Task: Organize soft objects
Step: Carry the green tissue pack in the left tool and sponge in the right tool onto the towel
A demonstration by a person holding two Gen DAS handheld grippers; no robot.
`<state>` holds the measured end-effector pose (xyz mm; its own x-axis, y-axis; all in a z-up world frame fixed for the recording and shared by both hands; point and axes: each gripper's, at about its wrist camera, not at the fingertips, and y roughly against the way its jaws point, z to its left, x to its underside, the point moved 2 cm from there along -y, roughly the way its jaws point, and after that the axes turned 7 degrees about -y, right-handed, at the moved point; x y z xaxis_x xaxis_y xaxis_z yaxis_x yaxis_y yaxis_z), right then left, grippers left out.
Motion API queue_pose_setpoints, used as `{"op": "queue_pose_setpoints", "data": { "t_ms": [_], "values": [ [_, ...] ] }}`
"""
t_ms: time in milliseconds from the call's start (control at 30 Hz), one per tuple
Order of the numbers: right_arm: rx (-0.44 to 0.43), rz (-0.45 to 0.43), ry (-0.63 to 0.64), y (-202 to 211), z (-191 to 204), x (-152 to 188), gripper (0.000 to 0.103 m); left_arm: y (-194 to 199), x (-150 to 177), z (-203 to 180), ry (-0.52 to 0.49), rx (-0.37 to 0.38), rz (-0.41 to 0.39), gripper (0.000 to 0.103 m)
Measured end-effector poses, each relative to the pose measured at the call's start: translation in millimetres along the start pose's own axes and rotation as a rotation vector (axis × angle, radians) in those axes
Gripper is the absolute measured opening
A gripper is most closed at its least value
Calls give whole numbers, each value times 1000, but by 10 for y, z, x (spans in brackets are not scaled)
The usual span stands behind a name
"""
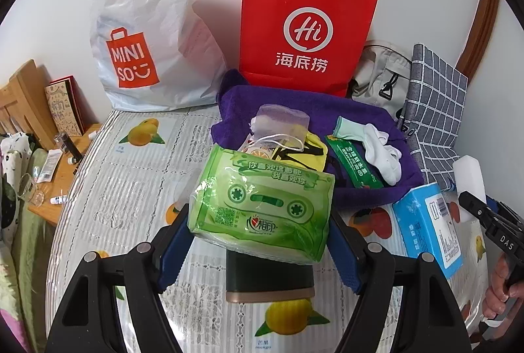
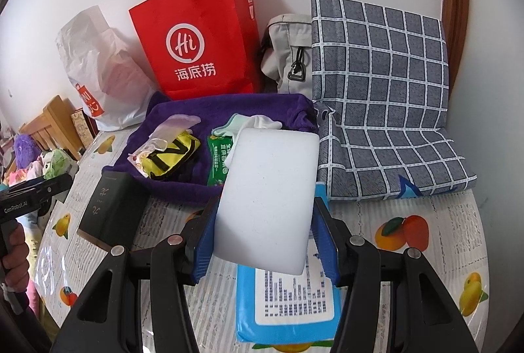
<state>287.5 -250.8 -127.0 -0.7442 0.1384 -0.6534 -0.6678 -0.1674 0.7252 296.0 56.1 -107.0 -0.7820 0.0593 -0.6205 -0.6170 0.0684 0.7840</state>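
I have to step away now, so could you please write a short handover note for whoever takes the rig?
Left gripper: shut on the green tissue pack, held above the dark box.
Right gripper: shut on the white sponge, held over the blue wipes pack.
Purple towel: already holds the white socks, a green packet, a yellow pouch and a mesh bag.
Left to do, probably: set both held items down with the rest; the blue wipes pack lies on the table.
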Motion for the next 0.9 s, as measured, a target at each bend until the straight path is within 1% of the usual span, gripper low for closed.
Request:
{"op": "queue_pose_setpoints", "data": {
  "t_ms": [167,900],
  "values": [
    [-3,-3,-1,-53,1,-53,54,-41,-75,-24,-12,-2,-3,74],
    [-14,11,10,-335,-3,-226,54,-281,-275,-48,-11,6,10,74]
  ]
}}
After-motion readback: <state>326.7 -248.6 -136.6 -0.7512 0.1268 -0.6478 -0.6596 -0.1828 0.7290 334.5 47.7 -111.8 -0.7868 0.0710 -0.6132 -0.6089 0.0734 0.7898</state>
